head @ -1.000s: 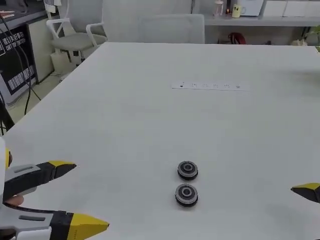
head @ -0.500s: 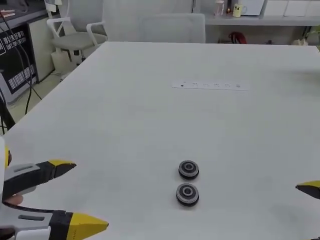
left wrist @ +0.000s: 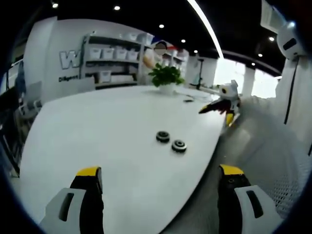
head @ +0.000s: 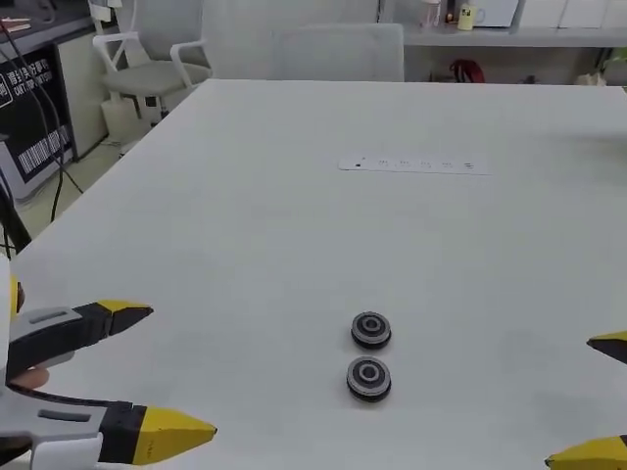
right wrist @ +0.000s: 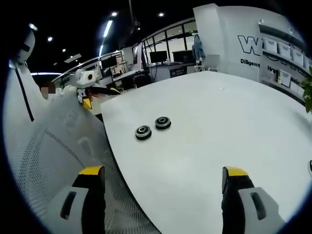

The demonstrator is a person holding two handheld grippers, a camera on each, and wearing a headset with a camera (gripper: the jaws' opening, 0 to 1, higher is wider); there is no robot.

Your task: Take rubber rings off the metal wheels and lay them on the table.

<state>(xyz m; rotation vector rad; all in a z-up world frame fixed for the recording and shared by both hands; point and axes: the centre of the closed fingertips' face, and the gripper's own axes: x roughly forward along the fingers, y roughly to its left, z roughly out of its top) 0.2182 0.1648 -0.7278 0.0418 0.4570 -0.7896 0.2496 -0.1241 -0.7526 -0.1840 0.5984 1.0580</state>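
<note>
- Near wheel (head: pixel 368 379): a metal wheel lying flat on the worktop (head: pixel 255 225), hub facing up. I judge its axle to stand upright, so no side offers a longer grip than another.
- Far wheel (head: pixel 370 331): just beyond the near one in the head view and apart from it by a narrow gap. The pair lines up straight away from me.
- Rubber ring (head: pixel 352 383): the dark band round the near wheel's rim. Both wheels appear to have their rings on, and no loose ring lies on the worktop, so I judge no ring removed yet.
- Left claw (head: pixel 162 372): jaws spread wide and holding nothing, low over the near left edge. The wheels lie to its right and slightly ahead.
- Right claw (head: pixel 595 397): yellow tips spread and bare at the near right edge, with the wheels to its left.
- Governing relation: the wheels sit between the two claws, well apart from both. The left tips look marginally nearer, though I would not press the difference.
- Socket strip (head: pixel 411 165): set into the worktop well beyond the wheels, clear of the work.
</note>
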